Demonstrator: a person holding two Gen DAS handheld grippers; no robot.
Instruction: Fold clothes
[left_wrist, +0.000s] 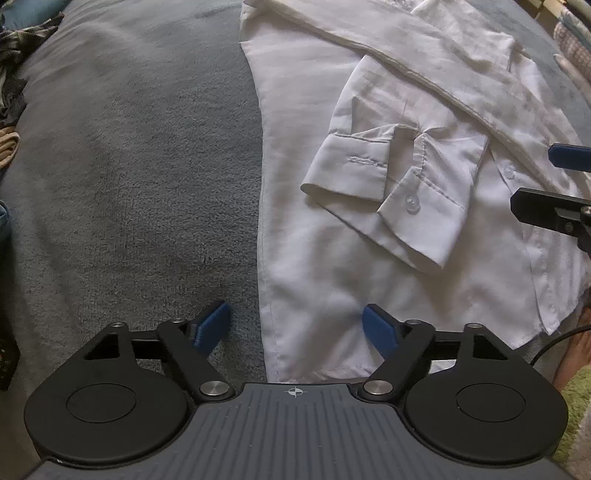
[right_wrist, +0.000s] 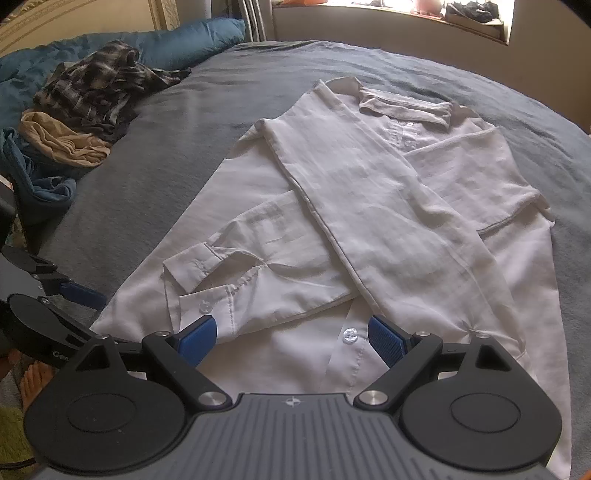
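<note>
A white button-up shirt (left_wrist: 369, 258) lies front up on the grey-blue bed cover (left_wrist: 147, 166), with both sleeves folded across the chest. One cuff (left_wrist: 388, 184) with a clear button rests on the lower front. My left gripper (left_wrist: 295, 328) stands open, pointing steeply down, and the shirt's side edge near the hem lies between its blue pads (left_wrist: 212, 326). My right gripper (right_wrist: 291, 338) is open low over the button placket of the shirt (right_wrist: 369, 206), just below the cuff (right_wrist: 207, 280). Each gripper shows at the edge of the other's view: right gripper (left_wrist: 535, 177), left gripper (right_wrist: 92, 314).
A heap of dark plaid clothes (right_wrist: 96, 92), a tan garment (right_wrist: 62, 142) and a blue one (right_wrist: 40, 181) lie at the bed's far left, by a blue pillow (right_wrist: 184, 40). A person's bare foot (right_wrist: 31, 380) stands by a green rug (right_wrist: 11, 435) beside the bed.
</note>
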